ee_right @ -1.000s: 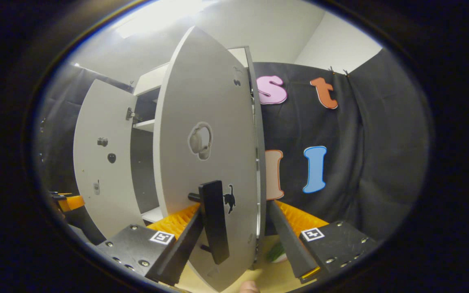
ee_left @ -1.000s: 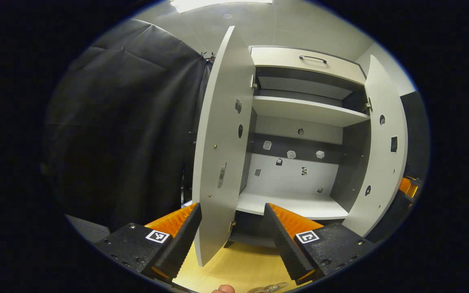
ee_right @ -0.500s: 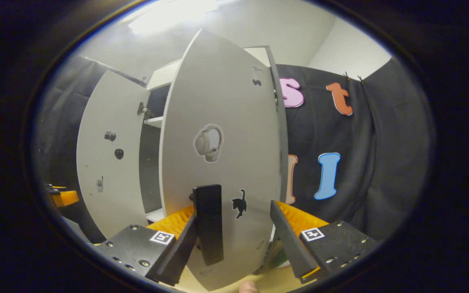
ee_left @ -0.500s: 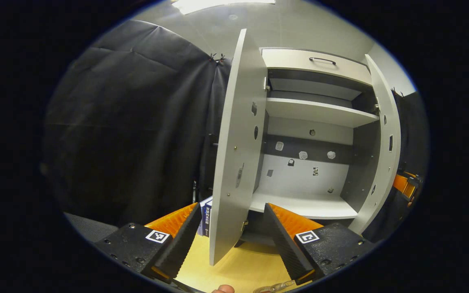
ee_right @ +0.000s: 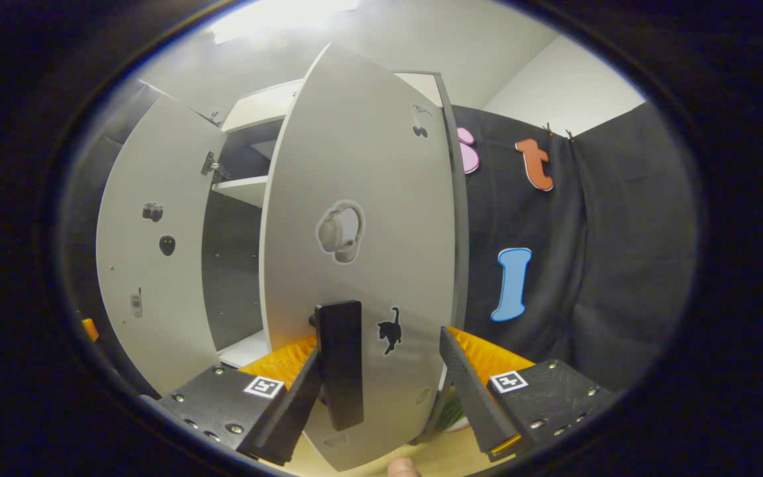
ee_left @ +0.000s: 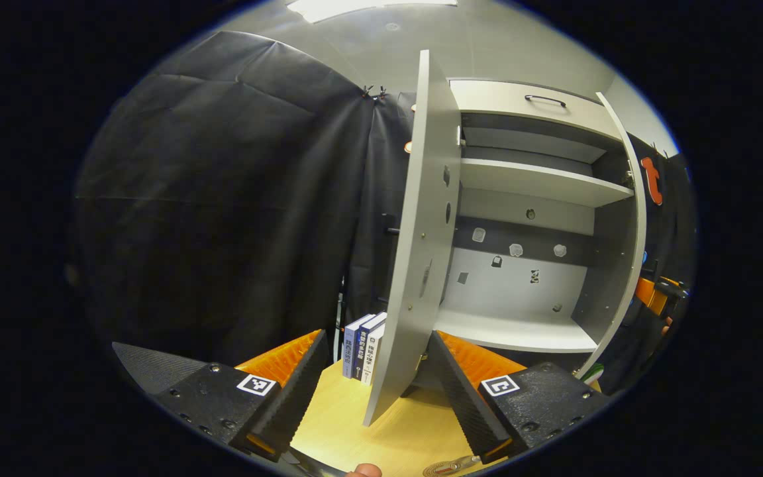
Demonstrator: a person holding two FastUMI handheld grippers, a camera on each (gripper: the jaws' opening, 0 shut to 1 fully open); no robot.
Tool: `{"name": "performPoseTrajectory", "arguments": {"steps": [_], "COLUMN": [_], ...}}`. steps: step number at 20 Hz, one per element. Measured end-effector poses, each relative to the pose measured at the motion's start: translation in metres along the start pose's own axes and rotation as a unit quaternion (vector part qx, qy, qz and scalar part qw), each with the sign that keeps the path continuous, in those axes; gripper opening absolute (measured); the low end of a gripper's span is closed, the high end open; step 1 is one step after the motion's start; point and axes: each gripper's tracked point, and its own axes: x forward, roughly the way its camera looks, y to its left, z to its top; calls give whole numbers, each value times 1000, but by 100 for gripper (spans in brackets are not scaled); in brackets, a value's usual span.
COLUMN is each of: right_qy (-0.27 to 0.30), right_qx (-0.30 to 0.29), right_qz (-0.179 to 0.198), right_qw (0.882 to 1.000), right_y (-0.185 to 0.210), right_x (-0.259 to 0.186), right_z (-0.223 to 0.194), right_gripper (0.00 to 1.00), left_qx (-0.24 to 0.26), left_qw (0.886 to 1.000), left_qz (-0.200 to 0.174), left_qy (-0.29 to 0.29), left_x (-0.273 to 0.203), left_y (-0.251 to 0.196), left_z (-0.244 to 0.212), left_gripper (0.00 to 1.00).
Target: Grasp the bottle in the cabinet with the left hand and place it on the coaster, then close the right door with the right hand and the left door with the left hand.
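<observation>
My left hand-held gripper point(ee_left: 376, 387) is spread wide, nothing clamped; the lower edge of the left door point(ee_left: 421, 252) stands edge-on between its fingers, contact unclear. Under it, yellow wooden counter point(ee_left: 348, 430). Two books point(ee_left: 363, 348) stand upright just beyond the left finger, beside the door. Past the door, the cabinet point(ee_left: 527, 218) is open, lower shelf point(ee_left: 514, 331) and upper shelf point(ee_left: 540, 182) bare, drawer point(ee_left: 527, 109) on top.

My right hand-held gripper point(ee_right: 381, 387) is also apart, straddling the right door point(ee_right: 361, 265); the black handle point(ee_right: 340, 364) sits just beside its left finger, touching or not I cannot tell. A bit of something green point(ee_right: 451, 416) shows low behind the door near the right finger; can't tell if it's the bottle. Coaster: I cannot tell where.
</observation>
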Motion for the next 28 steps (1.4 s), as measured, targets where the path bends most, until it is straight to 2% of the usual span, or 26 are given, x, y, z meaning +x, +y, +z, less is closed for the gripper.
{"name": "performPoseTrajectory", "arguments": {"steps": [3,4,5,7,8,9,13,15,16,17,19,22,23,24,28], "right_qy": [1,-2,-2,2,3,3,1,-4,-4,-4,-4,-6,-7,-8,-15], "right_qx": [12,9,7,15,19,20,19,17,14,13,17,18,17,17,17], "right_qz": [21,22,27,39,43,46,61,63,62,62,62,59,58,57,57], "right_qw": [1000,1000,1000,999,999,999,998,998,998,998,998,998,998,998,998], "right_y": [25,29,35,47,52,57,74,77,76,77,77,75,75,74,72], "right_x": [1,1,2,2,1,0,-6,-8,-9,-8,-9,-8,-7,-6,-6], "right_z": [-1,0,0,-1,-1,-1,0,2,2,2,2,3,4,4,5], "right_gripper": [97,100,97,98,97,98,97,97,97,100,97,97,97,97,97], "left_qx": [-1,-2,-3,-3,-2,-3,-8,-9,-11,-12,-13,-10,-9,-8,-2], "left_qw": [1000,1000,1000,999,999,999,999,999,999,999,999,999,999,999,1000], "left_qz": [15,20,24,33,38,42,51,52,51,50,46,42,40,38,29], "left_qy": [1,-1,-1,0,0,-1,-1,-2,-1,0,2,4,5,5,8], "left_x": [-3,-3,-4,-7,-7,-5,-4,-9,-8,-7,-1,6,8,11,25], "left_y": [16,22,28,40,46,46,57,69,68,68,66,66,65,64,62], "left_z": [0,1,2,1,0,0,0,-1,-2,-4,-5,-7,-8,-8,-11], "left_gripper": [97,97,93,93,97,93,93,93,97,97,93,93,97,93,93]}}
